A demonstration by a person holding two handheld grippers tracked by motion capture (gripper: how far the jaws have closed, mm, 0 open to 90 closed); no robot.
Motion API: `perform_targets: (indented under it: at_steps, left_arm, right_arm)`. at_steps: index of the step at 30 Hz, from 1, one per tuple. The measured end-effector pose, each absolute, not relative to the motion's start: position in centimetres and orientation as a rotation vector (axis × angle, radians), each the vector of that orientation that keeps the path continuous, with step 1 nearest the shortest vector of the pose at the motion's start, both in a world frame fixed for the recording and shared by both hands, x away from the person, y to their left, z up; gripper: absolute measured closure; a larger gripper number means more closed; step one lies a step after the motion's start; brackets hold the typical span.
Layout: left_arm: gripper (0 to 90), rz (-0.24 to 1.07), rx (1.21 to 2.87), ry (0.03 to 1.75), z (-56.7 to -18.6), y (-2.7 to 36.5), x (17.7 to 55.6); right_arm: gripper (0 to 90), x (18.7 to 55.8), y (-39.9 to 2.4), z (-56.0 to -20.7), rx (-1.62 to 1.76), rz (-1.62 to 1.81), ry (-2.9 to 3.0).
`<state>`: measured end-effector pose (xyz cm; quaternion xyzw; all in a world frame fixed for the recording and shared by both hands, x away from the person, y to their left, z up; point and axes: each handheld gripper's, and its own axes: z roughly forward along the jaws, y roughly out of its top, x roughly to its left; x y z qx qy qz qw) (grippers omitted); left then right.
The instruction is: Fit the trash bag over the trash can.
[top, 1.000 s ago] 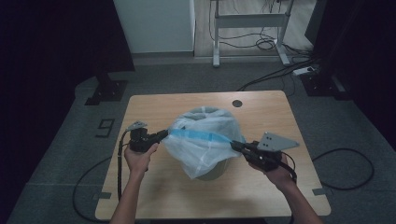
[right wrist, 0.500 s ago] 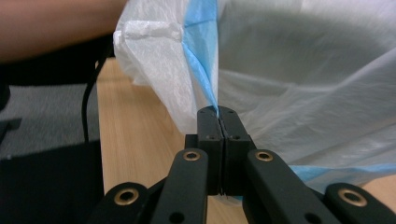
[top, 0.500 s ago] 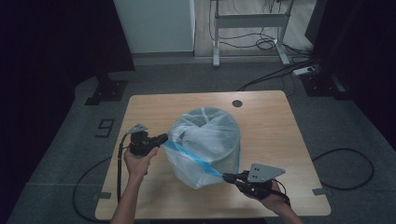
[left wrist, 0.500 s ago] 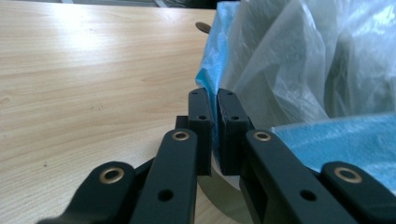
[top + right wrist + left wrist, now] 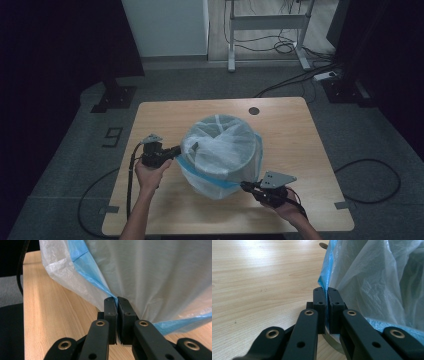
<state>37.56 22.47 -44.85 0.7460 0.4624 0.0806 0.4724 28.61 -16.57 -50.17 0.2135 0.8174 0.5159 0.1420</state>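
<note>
A round grey bin stands mid-table with a thin white plastic bag with a blue rim band pulled over it. My left gripper sits at the bin's left side, shut on the bag's blue edge, as the left gripper view shows. My right gripper is low at the bin's front right, near the table's front edge, shut on the bag's blue hem; the film hangs stretched above its jaws.
The wooden table has a small dark cable hole at its far side. Cables trail from both grippers off the table's edges. A metal desk frame and floor cables stand beyond the table.
My right gripper has pulled the bag's hem down and toward the front edge, stretching the bag over the bin so its rim shows. The left gripper has barely moved.
</note>
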Motion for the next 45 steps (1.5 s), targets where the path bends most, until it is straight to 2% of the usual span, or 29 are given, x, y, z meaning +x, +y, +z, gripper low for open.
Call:
perform_targets:
  at_steps: [3, 6, 9, 16, 24, 25, 31, 45]
  left_arm:
    - [86.3, 0.198, 1.822, 1.136, -44.9, 22.4, 37.7]
    - [86.2, 0.202, 1.817, 1.135, -45.0, 22.3, 37.6]
    - [86.0, 0.205, 1.811, 1.14, -45.0, 22.5, 37.5]
    - [85.6, 0.212, 1.799, 1.141, -44.9, 22.6, 37.4]
    - [85.9, 0.22, 1.814, 1.131, -45.1, 22.2, 37.3]
    - [86.0, 0.222, 1.816, 1.129, -45.1, 22.1, 37.2]
    - [87.9, 0.228, 1.839, 1.125, -45.1, 22.0, 37.1]
    - [86.5, 0.22, 1.907, 1.139, -46.0, 21.0, 37.6]
  right_arm:
    - [77.3, 28.1, -17.2, -49.8, 0.605, 1.519, 2.331]
    - [64.0, 27.5, -18.1, -49.0, 0.609, 1.575, 2.258]
    - [55.8, 27.3, -19.4, -48.0, 0.653, 1.629, 2.163]
    - [48.6, 28.7, -21.2, -47.0, 0.769, 1.583, 2.059]
    - [60.4, 29.6, -19.9, -47.9, 0.729, 1.583, 2.131]
    - [68.2, 29.8, -19.3, -48.4, 0.707, 1.583, 2.169]
    - [88.9, 29.9, -17.3, -49.8, 0.643, 1.507, 2.25]
    - [89.0, 31.3, -17.1, -52.0, 0.747, 1.414, 2.288]
